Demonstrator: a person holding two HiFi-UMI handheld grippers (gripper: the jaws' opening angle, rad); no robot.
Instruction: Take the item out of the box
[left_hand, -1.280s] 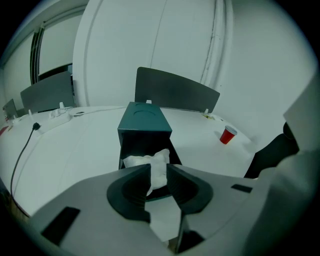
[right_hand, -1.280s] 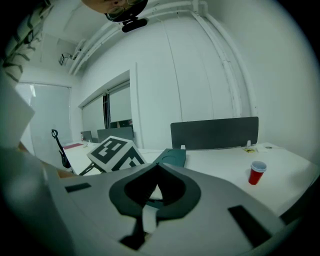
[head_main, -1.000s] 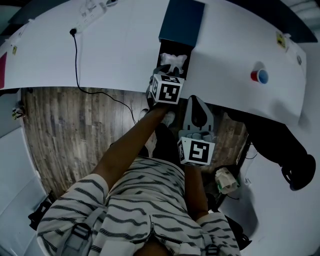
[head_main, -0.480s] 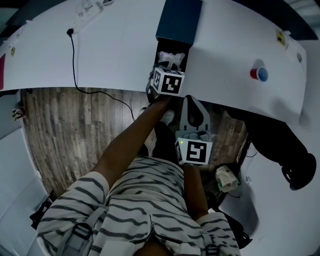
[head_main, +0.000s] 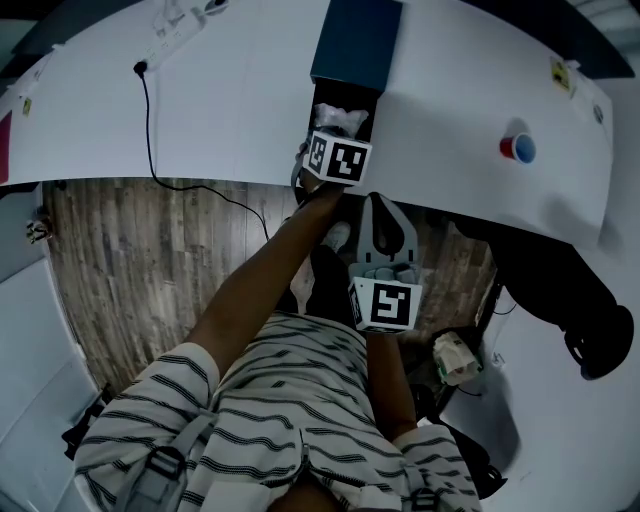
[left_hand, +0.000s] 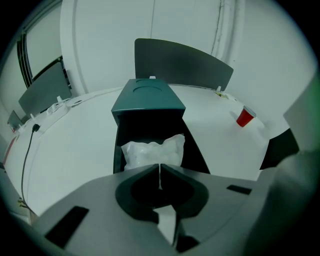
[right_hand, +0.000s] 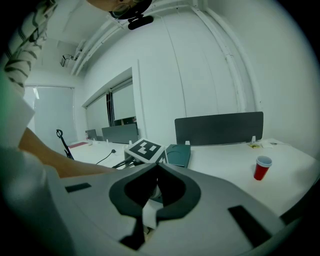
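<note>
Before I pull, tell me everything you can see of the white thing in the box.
The white item looks like a soft, crinkled packet or wad, plastic or paper, with pinched upper corners. It lies in the open dark tray of the teal box, near the front, spanning most of the tray's width. The left tongs, shut to a thin slit, sit just in front of it; whether they touch it cannot be told. It is not yet out.

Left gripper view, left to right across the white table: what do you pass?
Thin black cable → dark teal box → red plastic cup. The white crinkled plastic bag lies inside the box's open front, so it gets no place of its own.
</note>
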